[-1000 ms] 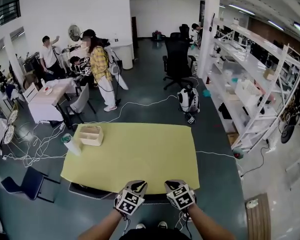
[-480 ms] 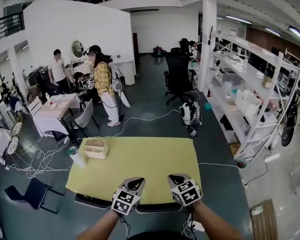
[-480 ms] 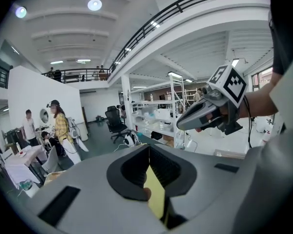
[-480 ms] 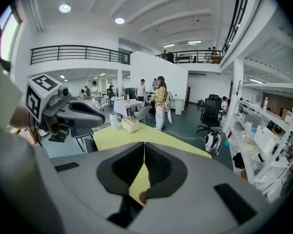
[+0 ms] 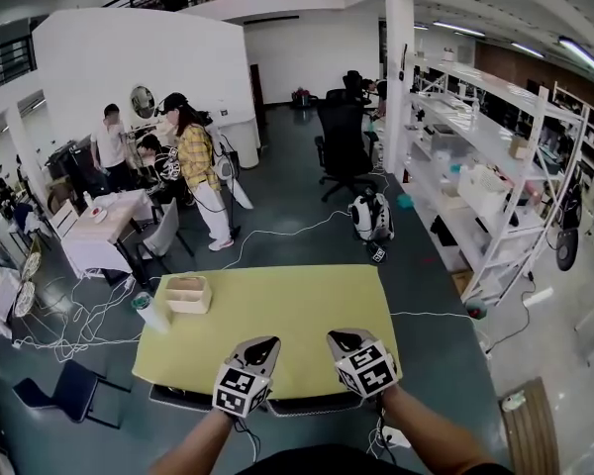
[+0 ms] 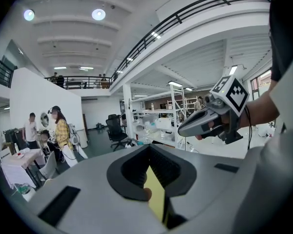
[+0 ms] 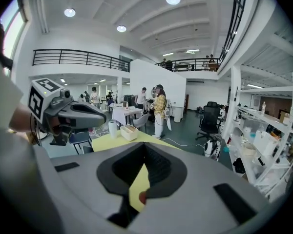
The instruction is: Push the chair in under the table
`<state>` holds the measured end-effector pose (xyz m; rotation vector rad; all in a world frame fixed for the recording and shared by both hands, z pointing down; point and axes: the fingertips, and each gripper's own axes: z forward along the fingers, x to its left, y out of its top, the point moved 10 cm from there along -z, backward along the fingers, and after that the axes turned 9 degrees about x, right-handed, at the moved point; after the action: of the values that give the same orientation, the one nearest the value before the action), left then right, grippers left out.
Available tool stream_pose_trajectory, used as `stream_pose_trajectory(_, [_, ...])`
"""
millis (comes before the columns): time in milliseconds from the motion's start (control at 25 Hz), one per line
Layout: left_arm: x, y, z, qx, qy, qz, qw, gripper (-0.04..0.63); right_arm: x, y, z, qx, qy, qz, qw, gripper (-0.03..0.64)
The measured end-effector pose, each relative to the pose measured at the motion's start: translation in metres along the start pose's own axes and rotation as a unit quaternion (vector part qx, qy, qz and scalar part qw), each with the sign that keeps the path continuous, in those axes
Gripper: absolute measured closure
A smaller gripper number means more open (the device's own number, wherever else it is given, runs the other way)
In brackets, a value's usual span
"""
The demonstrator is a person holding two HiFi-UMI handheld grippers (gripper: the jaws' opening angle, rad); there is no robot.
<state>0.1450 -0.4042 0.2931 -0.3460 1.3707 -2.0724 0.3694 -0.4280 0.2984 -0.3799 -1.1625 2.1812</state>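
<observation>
The yellow table [image 5: 277, 310] stands in front of me. A dark chair [image 5: 312, 405] sits tucked under its near edge, with only the top of its back showing. My left gripper [image 5: 261, 345] and right gripper [image 5: 339, 340] hover side by side over that edge, both shut and holding nothing, clear of the chair. In the left gripper view the jaws [image 6: 148, 155] meet over a strip of yellow tabletop, and the right gripper [image 6: 185, 128] floats to the right. In the right gripper view the shut jaws [image 7: 143, 165] point across the table, with the left gripper [image 7: 112, 119] at left.
A wooden box [image 5: 188, 293] and a white cylinder [image 5: 149, 313] stand at the table's far left corner. A blue chair [image 5: 57, 389] is on the floor at left, amid white cables [image 5: 69, 320]. People stand beyond at a white table [image 5: 99, 228]. White shelving [image 5: 495, 196] runs along the right.
Both grippers have risen from low at the chair's back to above the table's near edge. More of the far room now shows.
</observation>
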Motion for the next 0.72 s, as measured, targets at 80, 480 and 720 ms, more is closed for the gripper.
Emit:
stream_pose_trajectory(80, [0.001,-0.001,-0.003,-0.007,0.002,-0.007,0.9999,0.584,0.001,-0.001,-0.003,-0.01,0.0,0.01,1.0,0.603])
stream_pose_trajectory(480, [-0.001,-0.011,-0.011,-0.058,0.001,-0.045,0.9973,0.586,0.01,0.003,-0.009,-0.054,-0.003,0.032,0.998,0.603])
stream_pose_trajectory(720, [0.005,-0.012,-0.016,-0.079,0.012,-0.053,0.9953,0.586,0.01,0.004,-0.012,-0.067,-0.008,0.043,0.997,0.603])
